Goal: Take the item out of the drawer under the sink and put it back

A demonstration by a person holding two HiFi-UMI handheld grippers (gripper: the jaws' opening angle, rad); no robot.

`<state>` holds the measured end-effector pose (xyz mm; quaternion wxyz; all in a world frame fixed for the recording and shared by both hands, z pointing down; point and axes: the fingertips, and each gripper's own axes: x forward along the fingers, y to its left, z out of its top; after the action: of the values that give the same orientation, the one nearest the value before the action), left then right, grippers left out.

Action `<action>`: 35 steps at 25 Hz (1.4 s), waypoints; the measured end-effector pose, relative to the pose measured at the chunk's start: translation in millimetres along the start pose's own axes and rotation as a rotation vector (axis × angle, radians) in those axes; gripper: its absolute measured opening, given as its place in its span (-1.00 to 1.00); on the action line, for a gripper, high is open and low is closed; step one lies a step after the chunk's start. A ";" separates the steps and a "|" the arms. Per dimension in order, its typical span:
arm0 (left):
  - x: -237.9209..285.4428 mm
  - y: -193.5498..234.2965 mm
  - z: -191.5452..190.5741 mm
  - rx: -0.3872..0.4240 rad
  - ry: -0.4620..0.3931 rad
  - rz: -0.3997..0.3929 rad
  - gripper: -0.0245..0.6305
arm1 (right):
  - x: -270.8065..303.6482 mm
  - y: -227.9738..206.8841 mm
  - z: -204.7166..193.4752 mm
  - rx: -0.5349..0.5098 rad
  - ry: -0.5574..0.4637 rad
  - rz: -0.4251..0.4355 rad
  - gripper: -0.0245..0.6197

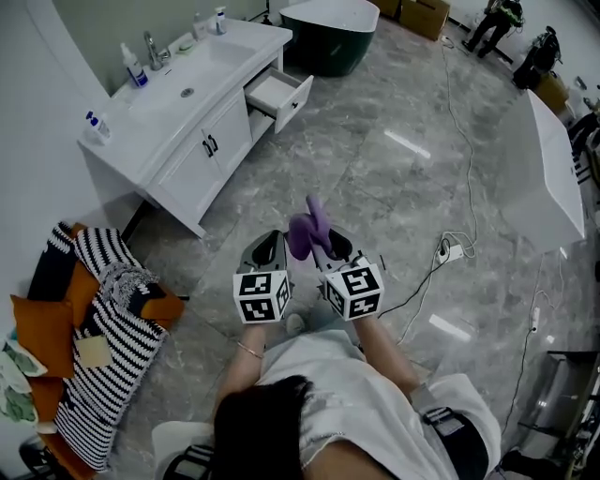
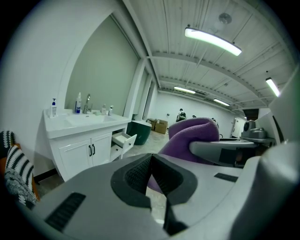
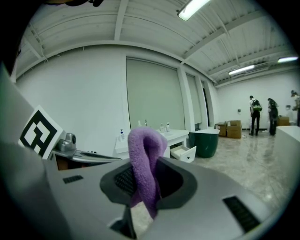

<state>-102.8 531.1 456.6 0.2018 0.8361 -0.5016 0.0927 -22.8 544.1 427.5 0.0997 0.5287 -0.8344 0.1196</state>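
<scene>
A purple towel (image 1: 307, 228) sticks up from my right gripper (image 1: 330, 246), folded over; the gripper is shut on the towel (image 3: 145, 154), which fills the gap between the pads. My left gripper (image 1: 272, 246) is close beside it on the left, its pads shut together with nothing between them. In the left gripper view the towel (image 2: 192, 136) shows behind the left gripper (image 2: 151, 159), apart from its pads. The white sink cabinet (image 1: 202, 150) stands far ahead at the upper left, and its drawer (image 1: 279, 94) is pulled open. Both grippers are held over the floor, well away from the drawer (image 3: 183, 152).
Bottles (image 1: 133, 67) and a tap stand on the sink top. A dark green tub (image 1: 328, 33) sits beyond the cabinet and a white tub (image 1: 553, 169) at the right. A power strip with cables (image 1: 450, 251) lies on the floor. Striped clothes (image 1: 103, 309) are piled at the left. People (image 1: 497, 23) stand far back.
</scene>
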 end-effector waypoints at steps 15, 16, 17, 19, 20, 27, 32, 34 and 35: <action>23.4 7.6 6.3 -0.010 -0.008 0.036 -0.92 | 26.3 -14.7 10.1 0.000 -0.015 0.030 -0.65; 27.1 8.0 7.1 -0.010 -0.007 0.039 -0.92 | 29.3 -17.5 11.1 0.001 -0.016 0.032 -0.65; 31.3 8.6 8.1 -0.011 -0.006 0.043 -0.92 | 32.6 -20.7 12.2 0.002 -0.016 0.035 -0.65; 41.0 9.3 10.9 -0.012 -0.005 0.049 -0.92 | 39.2 -28.7 14.6 0.003 -0.017 0.040 -0.65; 46.7 9.4 13.1 -0.014 -0.005 0.052 -0.92 | 42.9 -33.7 16.1 0.003 -0.016 0.041 -0.65; 92.0 13.1 33.2 -0.024 -0.005 0.070 -0.92 | 75.0 -72.4 27.9 0.004 -0.002 0.047 -0.65; 123.0 14.5 48.9 -0.028 -0.004 0.092 -0.92 | 97.2 -98.1 39.3 0.014 -0.002 0.064 -0.65; 134.7 12.7 54.8 -0.027 -0.004 0.099 -0.92 | 104.5 -107.5 43.4 0.014 -0.003 0.075 -0.65; 140.2 11.7 57.6 -0.027 -0.004 0.102 -0.92 | 108.3 -112.2 45.2 0.014 -0.002 0.080 -0.65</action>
<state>-48.6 389.1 457.6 0.2069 0.8067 -0.5454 0.0946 31.5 391.2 426.8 0.0905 0.4957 -0.8541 0.1288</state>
